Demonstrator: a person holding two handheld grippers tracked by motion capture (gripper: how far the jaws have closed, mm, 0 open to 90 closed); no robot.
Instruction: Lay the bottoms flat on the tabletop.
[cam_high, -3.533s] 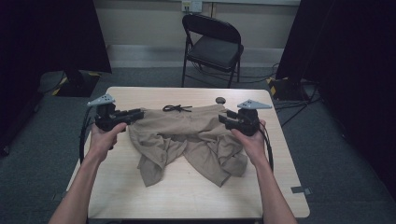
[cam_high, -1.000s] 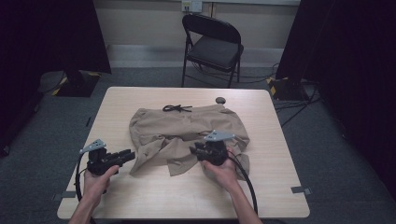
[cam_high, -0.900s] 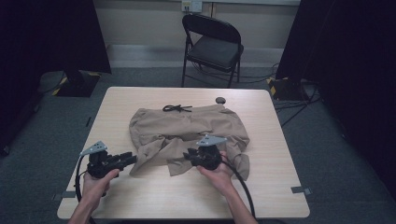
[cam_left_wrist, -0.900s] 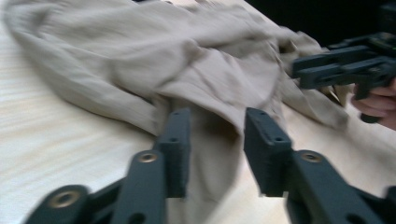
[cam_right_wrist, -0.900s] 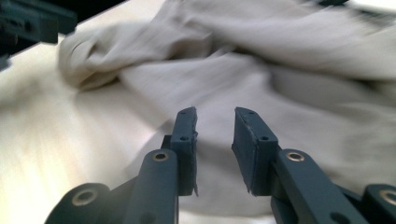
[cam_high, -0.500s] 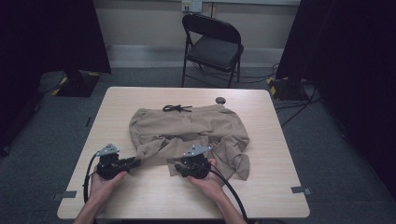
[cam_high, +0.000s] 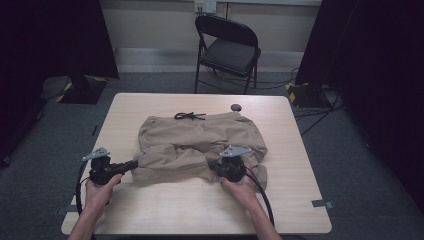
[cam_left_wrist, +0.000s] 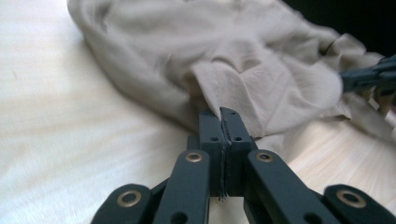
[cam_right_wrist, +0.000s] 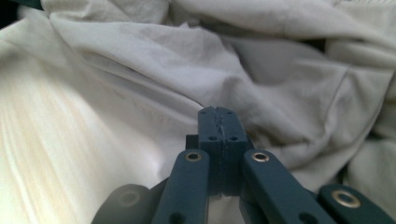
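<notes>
Hand-held grippers (cam_high: 131, 165) (cam_high: 216, 168) pinched on shorts (cam_high: 200, 135)

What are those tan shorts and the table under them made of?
The tan shorts look like a thin woven fabric, perhaps cotton or a blend: matte, softly creased, folding limply. The table top looks like pale wood or a wood-look laminate, with faint grain lines and a smooth, slightly shiny surface; which of the two I cannot tell.

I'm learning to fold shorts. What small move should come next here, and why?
Probably lift both claws slightly and carry the hem toward the waistband. The left claw looks shut on the shorts hem; the right claw is shut at the crumpled leg.
</notes>
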